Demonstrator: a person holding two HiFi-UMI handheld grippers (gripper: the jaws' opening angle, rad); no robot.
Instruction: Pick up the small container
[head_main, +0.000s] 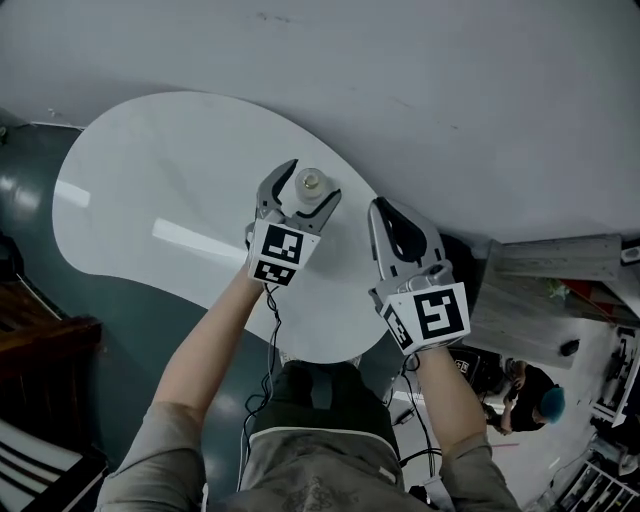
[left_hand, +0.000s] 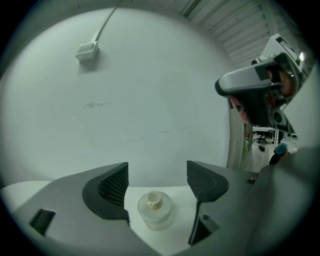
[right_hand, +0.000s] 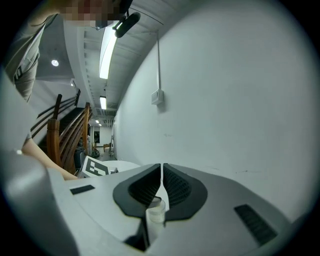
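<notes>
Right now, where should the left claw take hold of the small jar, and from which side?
Grip the jar by its round clear body, below the narrow cap, coming level from the person's side: it stands upright inside the open left claw.

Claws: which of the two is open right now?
The left claw: its jaws stand apart, flanking the small clear pale-capped container without touching. The right claw is shut, tips together, on a small clear cylinder lower down.
</notes>
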